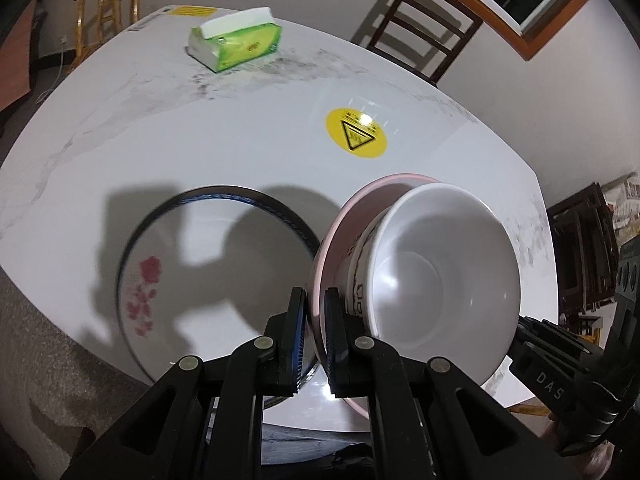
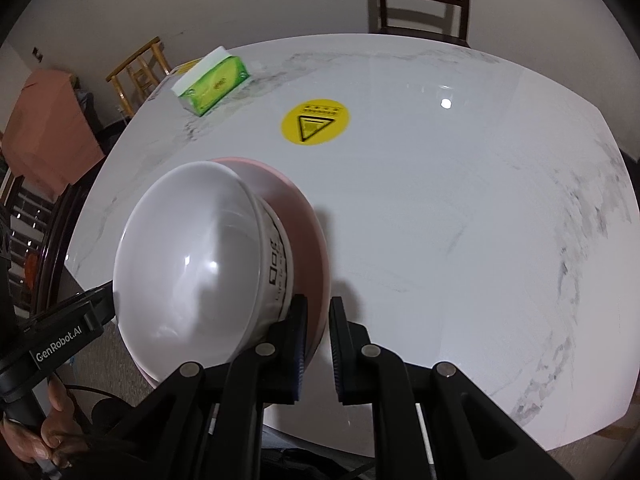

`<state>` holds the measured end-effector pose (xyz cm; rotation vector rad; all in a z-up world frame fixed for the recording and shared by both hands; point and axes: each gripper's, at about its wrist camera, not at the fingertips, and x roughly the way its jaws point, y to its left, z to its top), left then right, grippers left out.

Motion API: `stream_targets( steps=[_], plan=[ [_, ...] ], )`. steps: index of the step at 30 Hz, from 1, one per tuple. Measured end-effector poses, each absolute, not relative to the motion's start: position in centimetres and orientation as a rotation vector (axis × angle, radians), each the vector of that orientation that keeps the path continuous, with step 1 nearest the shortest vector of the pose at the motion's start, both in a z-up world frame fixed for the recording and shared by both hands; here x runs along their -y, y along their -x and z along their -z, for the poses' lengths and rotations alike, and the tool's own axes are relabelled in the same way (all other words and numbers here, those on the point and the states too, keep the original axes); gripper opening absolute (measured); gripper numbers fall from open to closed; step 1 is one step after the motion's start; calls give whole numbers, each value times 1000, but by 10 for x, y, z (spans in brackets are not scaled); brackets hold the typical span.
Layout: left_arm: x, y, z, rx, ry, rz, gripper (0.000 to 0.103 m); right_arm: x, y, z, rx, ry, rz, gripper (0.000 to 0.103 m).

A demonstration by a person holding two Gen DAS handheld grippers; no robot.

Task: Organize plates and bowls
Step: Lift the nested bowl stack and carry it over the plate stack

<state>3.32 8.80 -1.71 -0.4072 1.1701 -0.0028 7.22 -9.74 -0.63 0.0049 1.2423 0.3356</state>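
A white bowl (image 1: 436,276) sits nested in a pink bowl (image 1: 340,220), and both are held up above the white marble table (image 1: 240,128). My left gripper (image 1: 316,316) is shut on the pink bowl's left rim. My right gripper (image 2: 318,320) is shut on the pink bowl (image 2: 308,216) at its right rim, with the white bowl (image 2: 192,256) to the left of the fingers. A flat white plate (image 1: 216,264) with a dark blue rim and red flowers lies on the table to the left, below the bowls.
A green tissue pack (image 1: 236,40) lies at the far side of the table. A round yellow warning sticker (image 1: 356,132) marks the table's middle. A dark wooden chair (image 1: 424,36) stands behind the table, and a light wooden chair (image 1: 108,8) at the far left.
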Motion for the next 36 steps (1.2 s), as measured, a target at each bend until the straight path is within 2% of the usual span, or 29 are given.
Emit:
stream_targets(
  steps=[19,36],
  plan=[
    [-168,-13,15,-1148,440,-164,5,9,-73,18,-1286,59,-476,11],
    [-194,-13,38,-1179,470,-180,5,-18,-77,40,-1326,82,-477,11]
  ],
)
